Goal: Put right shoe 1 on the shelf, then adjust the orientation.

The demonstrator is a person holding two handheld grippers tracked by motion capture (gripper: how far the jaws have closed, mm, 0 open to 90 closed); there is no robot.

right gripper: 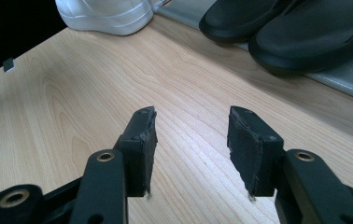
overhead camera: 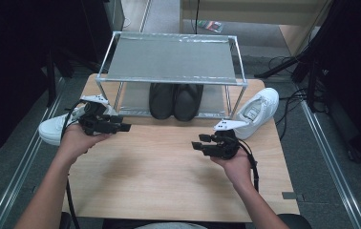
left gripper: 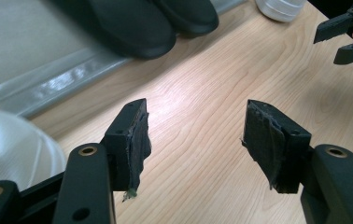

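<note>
- Grippers: left gripper [overhead camera: 123, 127] and right gripper [overhead camera: 198, 142] hovering with jaws apart, gripping nothing.
- White lace-up sneakers sitting unracked: one [overhead camera: 54, 128] at table's left edge, other [overhead camera: 259, 112] at right edge.
- Black slip-on shoes [overhead camera: 175, 100] already resting on metal rack's [overhead camera: 171, 59] lower shelf.

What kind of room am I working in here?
Probably a lab or office work area: a wooden table with a metal shoe rack, grey carpet floor, loose cables and dark stands around.

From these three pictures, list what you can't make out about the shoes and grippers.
- Left white shoe, high view: the left gripper and hand cover its toe end.
- Black shoes, high view: the rack's top shelf hides their heels.
- Right white shoe, left gripper view: cut off by the top edge.
- Right gripper, high view: too small to judge its jaw gap.
</note>
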